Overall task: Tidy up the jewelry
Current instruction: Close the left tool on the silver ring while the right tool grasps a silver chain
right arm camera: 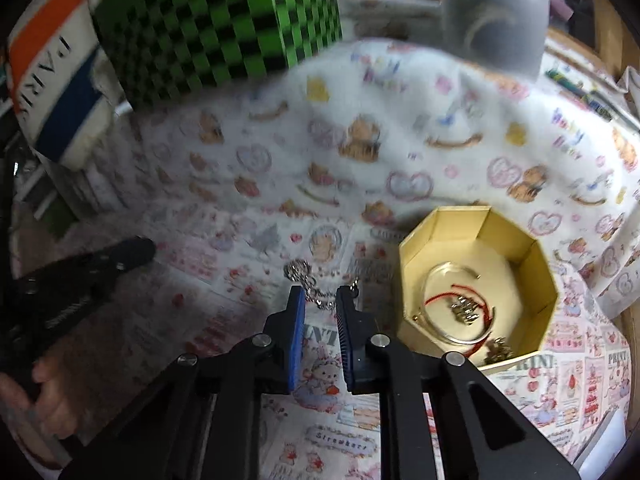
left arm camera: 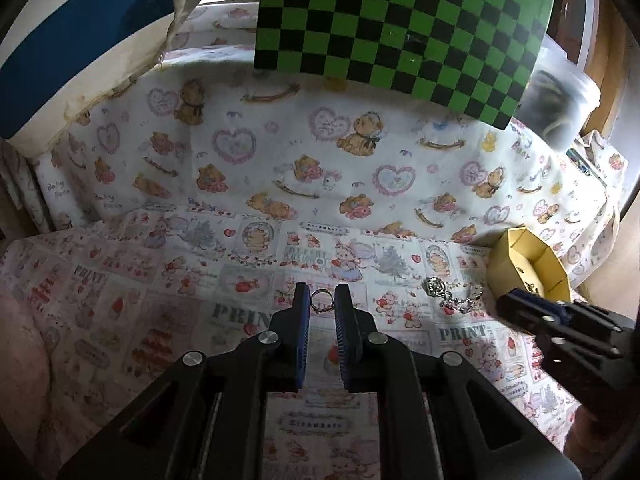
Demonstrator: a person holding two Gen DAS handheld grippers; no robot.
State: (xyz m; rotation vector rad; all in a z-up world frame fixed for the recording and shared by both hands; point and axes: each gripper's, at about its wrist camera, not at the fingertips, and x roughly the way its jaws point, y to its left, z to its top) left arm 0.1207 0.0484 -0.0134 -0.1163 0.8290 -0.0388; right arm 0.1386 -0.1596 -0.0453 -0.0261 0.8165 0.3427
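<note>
Pinching a small silver ring [left arm camera: 321, 301] between its fingertips, left gripper [left arm camera: 321, 300] above the printed cloth [left arm camera: 160, 280], right gripper [right arm camera: 320, 300] clenched on a silver chain [right arm camera: 316, 294] beside the yellow box [right arm camera: 544, 280].

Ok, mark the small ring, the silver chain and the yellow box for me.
small ring [left arm camera: 321, 301], left wrist view, on the metal hoop between the left gripper's fingertips.
silver chain [left arm camera: 454, 298], left wrist view, on the links lying on the cloth.
yellow box [right arm camera: 460, 226], right wrist view, on its inner back wall.
</note>
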